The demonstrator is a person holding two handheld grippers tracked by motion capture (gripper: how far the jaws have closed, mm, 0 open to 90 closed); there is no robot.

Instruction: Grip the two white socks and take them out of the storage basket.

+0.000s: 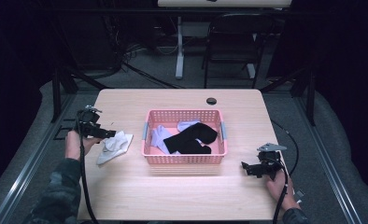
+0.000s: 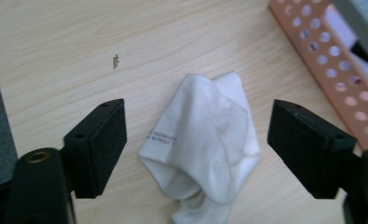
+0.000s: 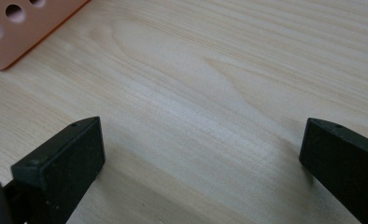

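- Left gripper (image 2: 198, 140): jaws stood wide, hovering over the white sock (image 2: 205, 144); nothing pressed between them.
- White sock: lay crumpled on the counter (image 1: 182, 191), left of the pink basket (image 1: 184, 159), just beside it but apart.
- Right gripper (image 3: 201, 158): jaws wide, holding nothing, over bare counter near the basket's near right corner.
- Progress, as judged: one sock out on the counter; a black sock (image 1: 191, 139) and pale socks (image 1: 159, 136) remained in the basket.
- Surroundings: dark grommet (image 1: 211, 101) at the far edge; chair (image 1: 231, 42) beyond the counter.
- Obstructions: none seen between either gripper and the basket.
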